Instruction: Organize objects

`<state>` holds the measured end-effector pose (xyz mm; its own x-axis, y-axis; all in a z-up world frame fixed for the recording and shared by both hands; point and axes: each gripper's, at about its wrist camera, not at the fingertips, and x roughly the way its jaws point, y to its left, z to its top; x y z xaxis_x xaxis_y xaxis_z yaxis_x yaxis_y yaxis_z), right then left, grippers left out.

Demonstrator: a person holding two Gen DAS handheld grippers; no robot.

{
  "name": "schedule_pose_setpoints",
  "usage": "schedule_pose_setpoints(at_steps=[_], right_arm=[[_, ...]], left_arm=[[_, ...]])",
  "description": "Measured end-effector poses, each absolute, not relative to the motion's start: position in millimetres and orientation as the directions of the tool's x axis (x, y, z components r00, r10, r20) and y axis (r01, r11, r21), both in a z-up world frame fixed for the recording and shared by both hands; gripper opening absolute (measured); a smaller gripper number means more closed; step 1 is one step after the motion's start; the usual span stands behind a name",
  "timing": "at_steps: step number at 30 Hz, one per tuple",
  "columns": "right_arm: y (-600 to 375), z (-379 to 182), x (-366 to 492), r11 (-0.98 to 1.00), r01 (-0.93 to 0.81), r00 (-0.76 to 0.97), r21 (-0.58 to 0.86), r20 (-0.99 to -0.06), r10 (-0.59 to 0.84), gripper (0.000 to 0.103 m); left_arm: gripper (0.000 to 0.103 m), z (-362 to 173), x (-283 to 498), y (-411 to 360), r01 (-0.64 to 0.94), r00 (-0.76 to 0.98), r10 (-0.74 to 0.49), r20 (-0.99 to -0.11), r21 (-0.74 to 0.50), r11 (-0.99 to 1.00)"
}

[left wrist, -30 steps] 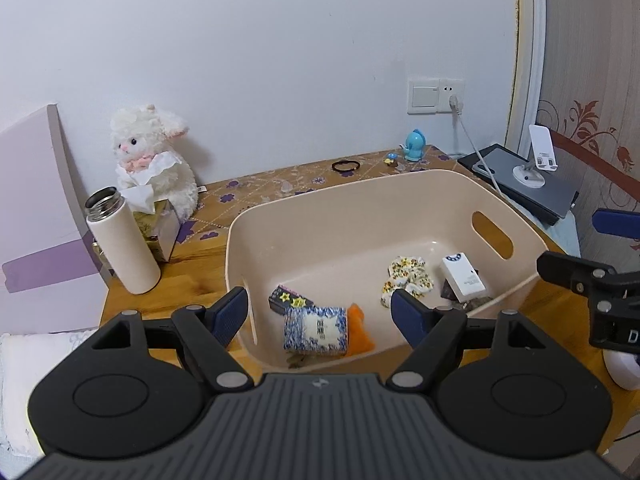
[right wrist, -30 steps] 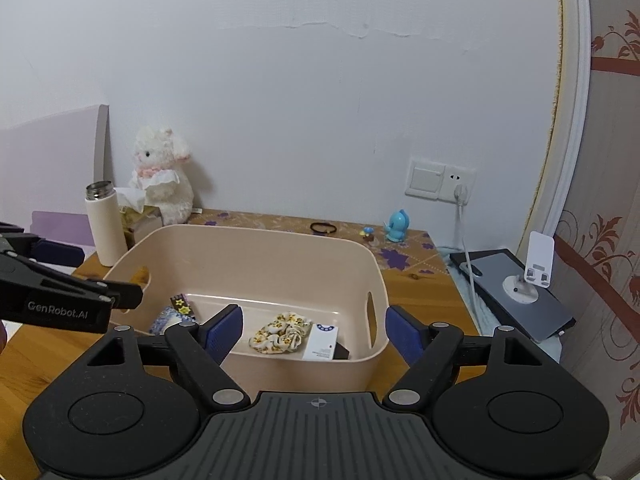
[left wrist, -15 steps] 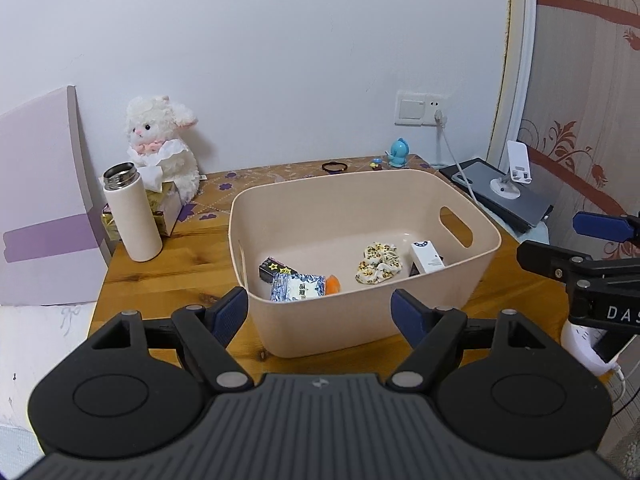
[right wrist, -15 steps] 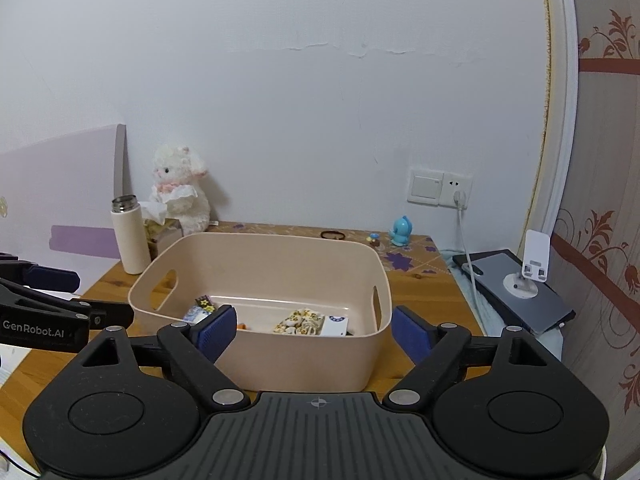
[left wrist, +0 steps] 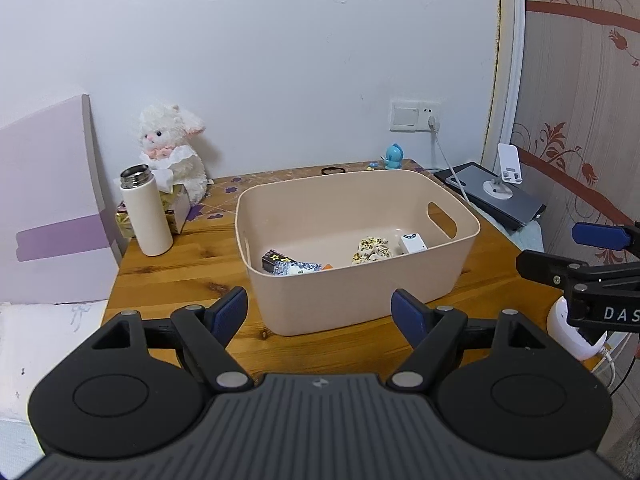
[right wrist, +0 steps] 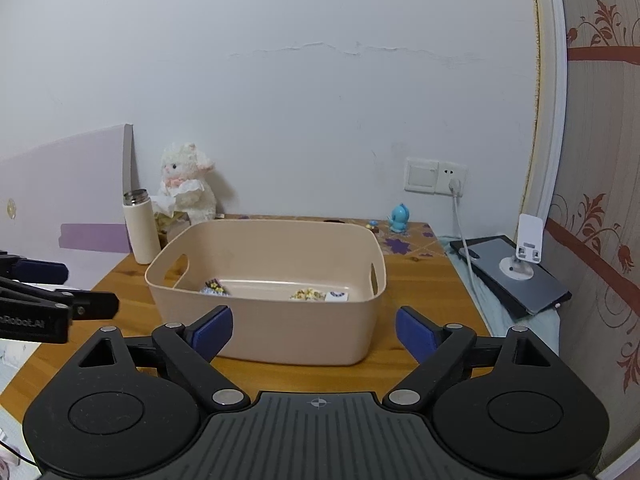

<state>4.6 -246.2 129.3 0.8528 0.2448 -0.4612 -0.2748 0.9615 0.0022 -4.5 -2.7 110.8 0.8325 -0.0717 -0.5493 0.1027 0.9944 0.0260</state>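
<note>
From your left tool (left wrist: pixel 319 312), fingers apart and empty, the beige bin (left wrist: pixel 360 304) on the desk (left wrist: pixel 180 272) shows its contents: scrunchie (left wrist: pixel 370 249), white box (left wrist: pixel 413 243). Your right tool (right wrist: pixel 314 330), jaws opening with nothing between, sees little inside the bin (right wrist: pixel 280 332).

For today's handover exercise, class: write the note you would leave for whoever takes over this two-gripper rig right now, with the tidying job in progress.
Left gripper: open, nothing between its jaws, in front of the bin.
Right gripper: jaws opening, nothing between them, also in front of the bin.
Beige storage bin: on the wooden table. Inside lie a star-patterned box, a blue-and-white packet, a floral scrunchie and a small white box.
Done: those items are in the bin.
Possibly left: black hair tie, blue figurine, white flask and plush lamb stand outside the bin; whether they belong in it is unclear.
</note>
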Motion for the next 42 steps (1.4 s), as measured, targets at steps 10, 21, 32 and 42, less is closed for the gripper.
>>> schedule_pose_setpoints(at_steps=[10,21,32,42], right_arm=[[-260,131,-20,0.960,-0.278,0.851,0.026,-0.457,0.259,0.092],[-266,134,-50,0.959,-0.284,0.857,-0.001,-0.449,0.254,0.094],[-282,131,-74,0.965,-0.262,0.857,-0.019,-0.464,0.223,0.096],[-290,129,-87,0.970,-0.242,0.858,-0.015,-0.470,0.207,0.096]], left_arm=[[0.080,106,-37,-2,0.093,0.829,-0.074,-0.555,0.006,0.996],[0.080,101,-67,-5,0.068,0.818,-0.052,-0.573,0.007,0.998],[0.087,100,-94,-3,0.035,0.822,-0.024,-0.569,0.008,0.999],[0.089,101,-109,-10,0.061,0.819,-0.053,-0.571,-0.006,0.998]])
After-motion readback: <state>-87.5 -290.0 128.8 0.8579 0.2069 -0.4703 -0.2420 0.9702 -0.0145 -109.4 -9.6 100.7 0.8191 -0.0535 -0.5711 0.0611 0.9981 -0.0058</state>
